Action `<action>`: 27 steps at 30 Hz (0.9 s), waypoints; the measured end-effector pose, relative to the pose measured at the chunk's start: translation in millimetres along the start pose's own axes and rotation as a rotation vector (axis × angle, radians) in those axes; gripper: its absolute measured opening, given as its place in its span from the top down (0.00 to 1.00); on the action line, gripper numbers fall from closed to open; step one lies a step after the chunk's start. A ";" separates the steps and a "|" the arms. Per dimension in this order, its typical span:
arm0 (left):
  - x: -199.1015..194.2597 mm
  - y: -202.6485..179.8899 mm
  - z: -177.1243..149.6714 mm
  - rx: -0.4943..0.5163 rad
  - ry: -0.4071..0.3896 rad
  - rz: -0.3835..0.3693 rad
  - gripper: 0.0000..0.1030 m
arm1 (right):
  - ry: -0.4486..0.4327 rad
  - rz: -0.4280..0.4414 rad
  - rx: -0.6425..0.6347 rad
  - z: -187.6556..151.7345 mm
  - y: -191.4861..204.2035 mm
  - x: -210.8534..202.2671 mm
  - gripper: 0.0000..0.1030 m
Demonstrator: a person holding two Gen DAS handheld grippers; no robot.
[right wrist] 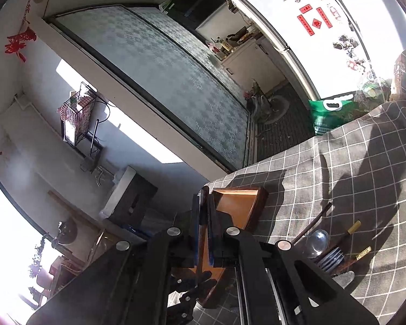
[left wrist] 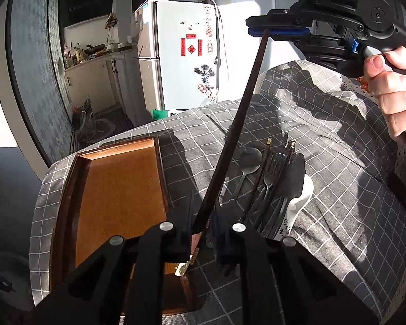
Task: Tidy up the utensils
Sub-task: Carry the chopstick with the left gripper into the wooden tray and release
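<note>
A long dark chopstick (left wrist: 238, 124) slants up over the table. Its upper tip is pinched in my right gripper (left wrist: 268, 31), which is shut on it high at the upper right. Its lower, gold-capped end sits between the fingers of my left gripper (left wrist: 203, 230), which stand apart around it, over the right edge of the wooden tray (left wrist: 116, 184). A pile of utensils lies right of the tray: a spoon (left wrist: 247, 159), a fork (left wrist: 274, 168), a knife (left wrist: 293, 173), other chopsticks (left wrist: 265, 157) and a white ceramic spoon (left wrist: 300, 197). The right wrist view shows the tray (right wrist: 238, 205) and the pile (right wrist: 327, 252).
The table wears a grey checked cloth (left wrist: 338, 216). A white fridge (left wrist: 181, 54) and a kitchen counter (left wrist: 94, 54) stand behind it. A green bag (right wrist: 333, 113) lies on the floor by the table's far edge.
</note>
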State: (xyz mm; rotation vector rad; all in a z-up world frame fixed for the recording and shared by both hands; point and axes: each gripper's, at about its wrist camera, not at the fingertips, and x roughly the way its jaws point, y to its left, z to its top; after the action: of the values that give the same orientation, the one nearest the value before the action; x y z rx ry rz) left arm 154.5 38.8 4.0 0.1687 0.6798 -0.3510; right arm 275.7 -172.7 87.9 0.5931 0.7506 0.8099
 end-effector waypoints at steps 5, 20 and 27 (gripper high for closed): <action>11.0 47.6 -12.5 -0.104 0.049 0.090 0.87 | 0.080 -0.032 -0.020 6.7 5.5 72.3 0.94; 20.3 106.7 -47.8 -0.205 0.120 0.169 0.86 | 0.212 -0.061 0.022 -6.0 -11.9 182.9 0.93; 19.1 107.3 -52.3 -0.199 0.137 0.198 0.84 | 0.263 -0.096 0.063 -26.5 -24.4 211.8 0.91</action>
State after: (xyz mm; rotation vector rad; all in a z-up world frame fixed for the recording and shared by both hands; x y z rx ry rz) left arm 177.4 147.2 -44.2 0.0696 0.8221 -0.0814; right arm 364.0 -10.1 -21.4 0.5071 1.0407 0.7857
